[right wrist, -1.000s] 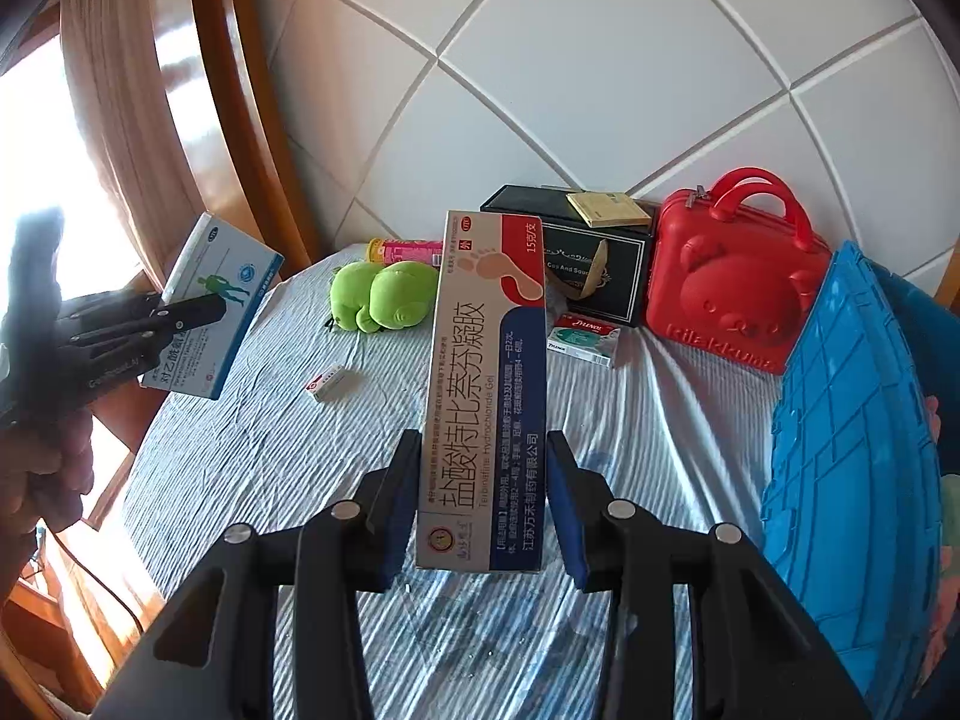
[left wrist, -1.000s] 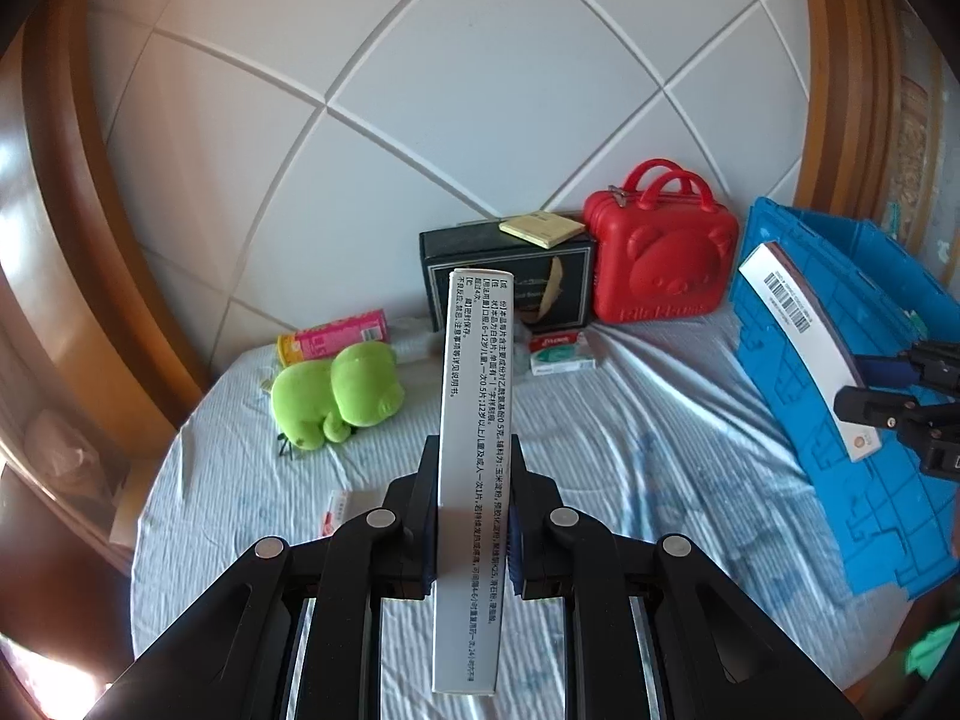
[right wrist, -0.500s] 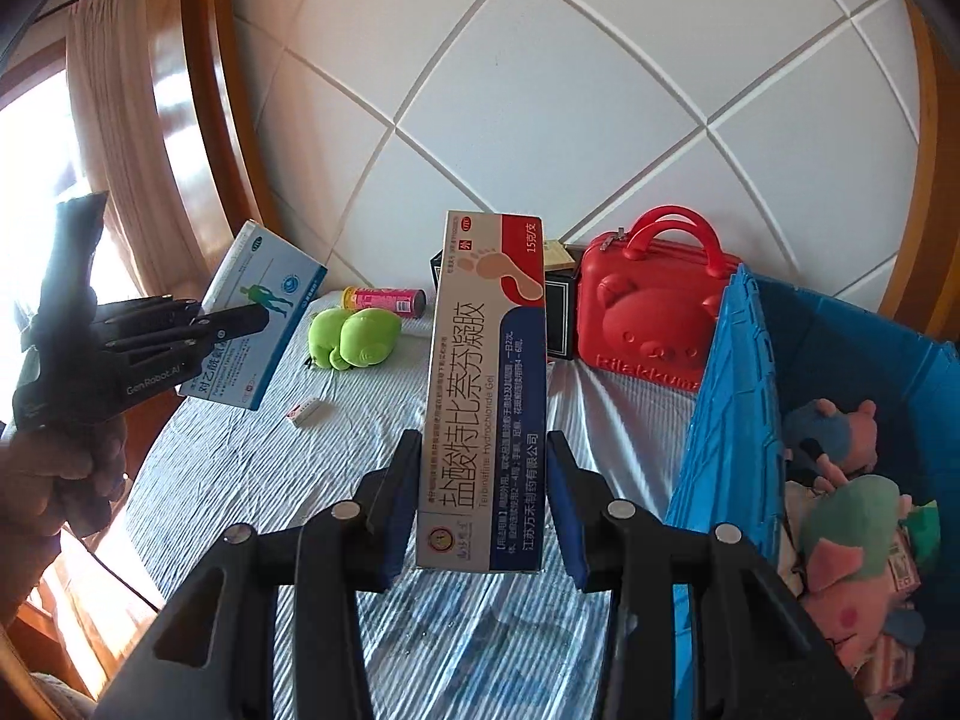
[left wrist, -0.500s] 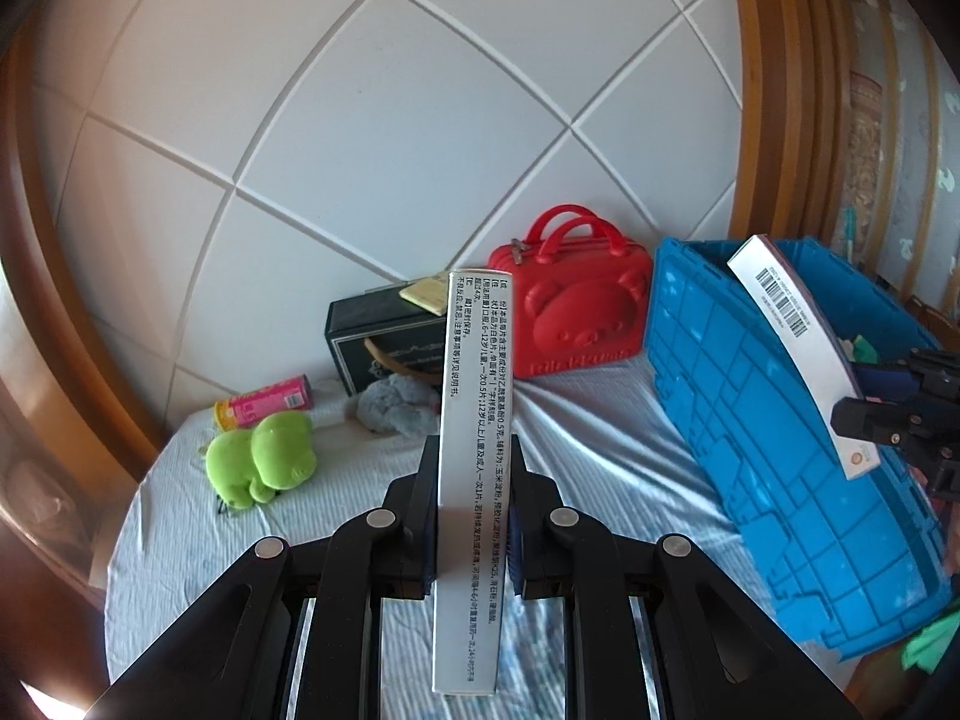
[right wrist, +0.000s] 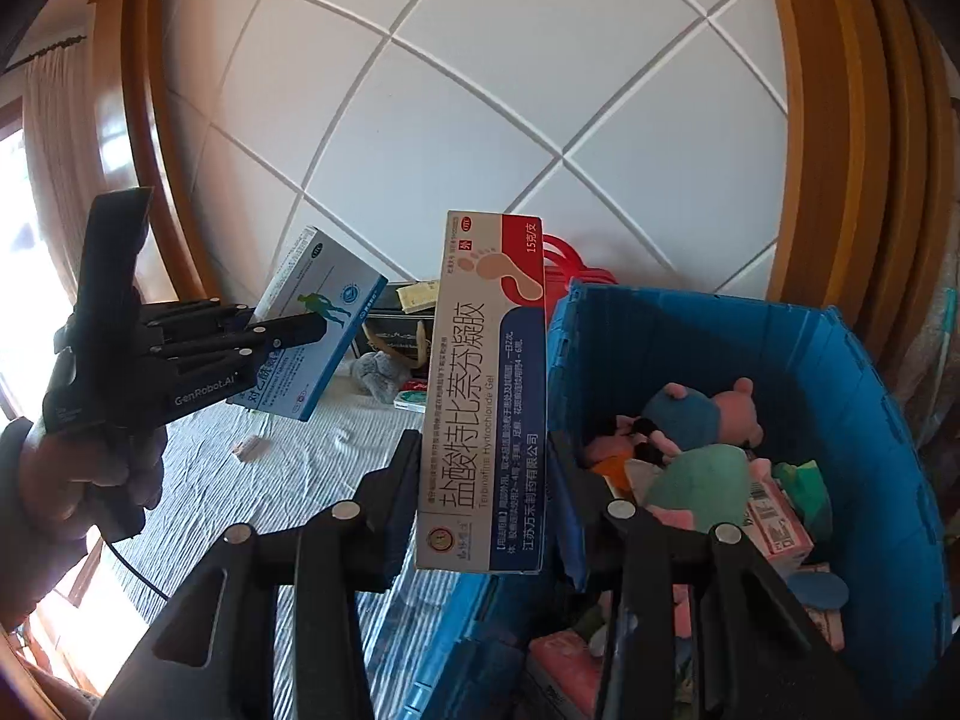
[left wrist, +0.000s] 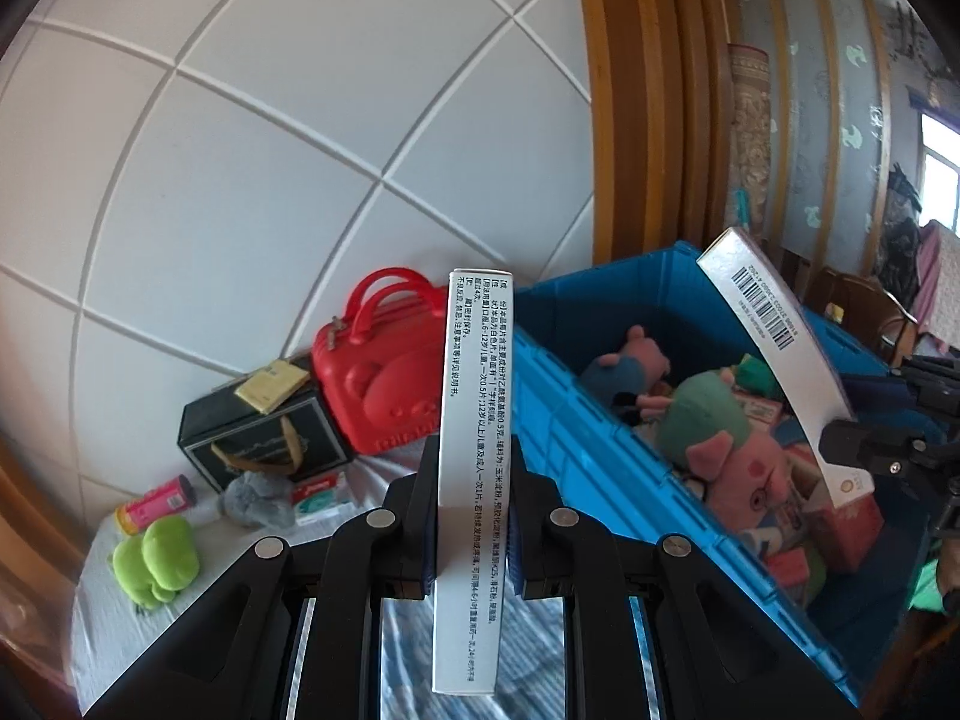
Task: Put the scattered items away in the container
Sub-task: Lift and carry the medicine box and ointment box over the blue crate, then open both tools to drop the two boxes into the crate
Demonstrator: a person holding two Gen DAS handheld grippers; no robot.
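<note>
A: Carrying two cartons at once, I'd say. The left tool (left wrist: 471, 531) is clamped on a blue-and-white medicine box (left wrist: 471, 450), seen edge-on in its own view and face-on from the right wrist (right wrist: 318, 324).

B: And the right tool (right wrist: 483, 510) grips the terbinafine gel carton (right wrist: 489, 396), upright between its fingers. Where does each stand against the blue crate (right wrist: 864, 372)?

A: The gel carton hangs roughly at the crate's near wall, with the plush pigs (right wrist: 696, 414) and other boxes inside just to its right. The left tool's box is off to the left, above the striped cloth of the surface (right wrist: 288, 468), apart from the crate.

B: So the step is transport, with the drop not yet made.

A: I think so. The next move likely calls for bringing each carton over the opening, then widening the fingers.

B: Much remains: the green plush (left wrist: 157, 558), the pink tube (left wrist: 157, 501), a grey plush (left wrist: 255, 498), the red case (left wrist: 384, 384).
</note>
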